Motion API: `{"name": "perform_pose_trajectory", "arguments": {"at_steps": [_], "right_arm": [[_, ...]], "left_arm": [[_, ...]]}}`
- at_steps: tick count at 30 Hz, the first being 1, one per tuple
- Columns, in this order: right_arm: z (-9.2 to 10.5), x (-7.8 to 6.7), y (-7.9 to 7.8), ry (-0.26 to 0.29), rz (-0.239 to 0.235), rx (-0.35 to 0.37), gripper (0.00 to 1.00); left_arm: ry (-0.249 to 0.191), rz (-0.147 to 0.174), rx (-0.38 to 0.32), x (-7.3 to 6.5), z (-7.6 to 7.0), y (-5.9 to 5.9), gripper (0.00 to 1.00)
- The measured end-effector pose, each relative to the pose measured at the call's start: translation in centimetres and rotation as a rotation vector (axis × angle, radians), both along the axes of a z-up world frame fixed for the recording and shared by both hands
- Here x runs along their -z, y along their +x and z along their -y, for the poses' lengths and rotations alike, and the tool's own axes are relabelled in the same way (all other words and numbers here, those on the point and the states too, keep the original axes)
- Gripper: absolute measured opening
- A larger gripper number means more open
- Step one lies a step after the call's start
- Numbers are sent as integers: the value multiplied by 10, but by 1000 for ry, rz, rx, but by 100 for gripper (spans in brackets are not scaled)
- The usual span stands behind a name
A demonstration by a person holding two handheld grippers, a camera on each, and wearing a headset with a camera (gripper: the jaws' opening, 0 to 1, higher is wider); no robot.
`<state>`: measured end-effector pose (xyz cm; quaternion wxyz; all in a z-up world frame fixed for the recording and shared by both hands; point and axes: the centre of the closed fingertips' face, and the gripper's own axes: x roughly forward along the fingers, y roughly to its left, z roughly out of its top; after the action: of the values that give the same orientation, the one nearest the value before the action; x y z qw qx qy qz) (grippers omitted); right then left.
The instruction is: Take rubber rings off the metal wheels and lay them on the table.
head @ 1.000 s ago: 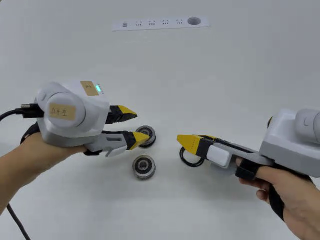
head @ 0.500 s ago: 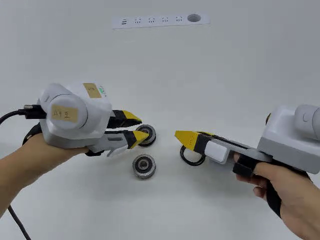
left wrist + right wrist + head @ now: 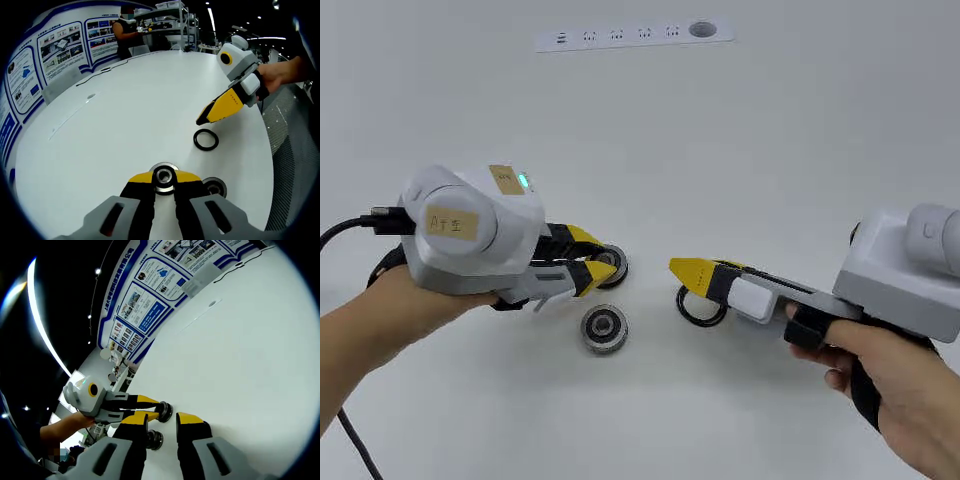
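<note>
A metal wheel [image 3: 612,266] with a black rubber ring around it lies on the white table, and my left gripper [image 3: 598,256] is shut on it, a yellow-tipped jaw on each side. The left gripper view has the wheel [image 3: 164,175] clamped between the jaws of that gripper [image 3: 164,181]. A second ringed wheel [image 3: 604,328] [image 3: 215,186] lies free just in front. One loose rubber ring [image 3: 701,309] [image 3: 206,139] lies flat on the table, partly under my right gripper [image 3: 692,272] [image 3: 162,422], which hovers above it, open by a narrow gap and holding nothing.
A white power strip [image 3: 632,35] lies along the far side of the table [image 3: 770,150]. A black cable [image 3: 342,230] trails from the left gripper off the left edge. A person [image 3: 125,30] stands beyond the table's far end.
My left gripper's jaws have drawn together around the wheel. The right gripper has stayed almost still over the loose ring.
</note>
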<state>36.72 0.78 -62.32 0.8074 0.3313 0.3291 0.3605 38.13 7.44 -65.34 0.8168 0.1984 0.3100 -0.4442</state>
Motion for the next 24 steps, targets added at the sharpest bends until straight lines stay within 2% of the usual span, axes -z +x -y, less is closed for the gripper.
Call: {"name": "perform_pose_trajectory", "arguments": {"at_steps": [8, 13, 15, 22, 24], "right_arm": [[-8, -3, 3, 22, -6, -6, 24], [-21, -5, 4, 65, -29, -35, 25], [-28, -6, 5, 91, -45, -48, 28], [-52, 0, 8, 97, -83, -78, 46], [-58, 3, 10, 90, -86, -83, 48]], "left_arm": [[-3, -8, 8, 0, -1, 0, 14], [23, -9, 38, 0, 0, 0, 14], [28, -9, 47, 0, -1, 1, 14], [26, -10, 59, 0, -2, 3, 13], [27, -10, 64, 0, -2, 3, 13]]}}
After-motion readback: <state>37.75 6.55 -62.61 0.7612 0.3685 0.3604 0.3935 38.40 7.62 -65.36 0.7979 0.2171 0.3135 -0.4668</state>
